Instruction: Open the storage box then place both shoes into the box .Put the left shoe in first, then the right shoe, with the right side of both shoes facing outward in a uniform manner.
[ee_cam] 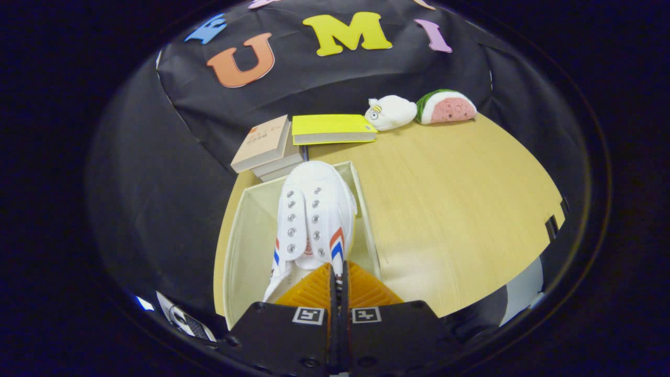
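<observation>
Gripper view: a white canvas lace-less sneaker with red and blue chevron stripes (312,217) hangs from the gripper (338,277) over the open cream-coloured rectangular storage box (246,230).

The jaws are pressed nearly together, pinching a thin part of the shoe at its heel end, likely the collar or rear edge. The toe points away from the fingers toward the box's far wall, just short of a stack of tan and yellow books (293,141) on the pale wooden table (450,209). Canvas this soft probably flexes and weighs little, so a pinch at the heel should carry it, though the toe may droop or swing. A firmer hold would likely be the stiffer heel counter or the rubber sole edge.
</observation>
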`<state>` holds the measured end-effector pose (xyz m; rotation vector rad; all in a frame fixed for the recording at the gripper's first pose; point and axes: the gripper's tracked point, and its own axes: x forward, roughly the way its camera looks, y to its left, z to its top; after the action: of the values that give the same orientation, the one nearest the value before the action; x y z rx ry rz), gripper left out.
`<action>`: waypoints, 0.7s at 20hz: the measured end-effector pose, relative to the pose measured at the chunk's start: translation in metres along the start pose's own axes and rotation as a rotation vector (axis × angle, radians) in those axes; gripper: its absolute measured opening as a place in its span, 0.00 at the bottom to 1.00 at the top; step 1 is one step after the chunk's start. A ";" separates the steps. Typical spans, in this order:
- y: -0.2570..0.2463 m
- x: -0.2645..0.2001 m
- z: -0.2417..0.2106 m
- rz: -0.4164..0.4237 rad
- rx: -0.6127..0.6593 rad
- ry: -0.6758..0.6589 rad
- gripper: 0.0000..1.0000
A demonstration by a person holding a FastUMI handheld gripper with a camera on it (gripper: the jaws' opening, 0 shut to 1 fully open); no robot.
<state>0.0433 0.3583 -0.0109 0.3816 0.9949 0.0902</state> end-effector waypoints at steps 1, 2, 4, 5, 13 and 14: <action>-0.001 0.000 -0.003 0.001 0.011 0.005 0.06; -0.003 0.004 -0.003 0.000 0.028 0.016 0.05; -0.006 0.013 -0.012 -0.002 0.052 0.040 0.05; -0.004 0.016 -0.014 0.010 0.051 0.053 0.05; 0.011 -0.012 0.001 0.119 0.036 -0.001 0.55; 0.010 -0.015 0.005 0.128 0.007 -0.023 0.65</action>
<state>0.0403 0.3629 0.0070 0.4519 0.9475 0.1972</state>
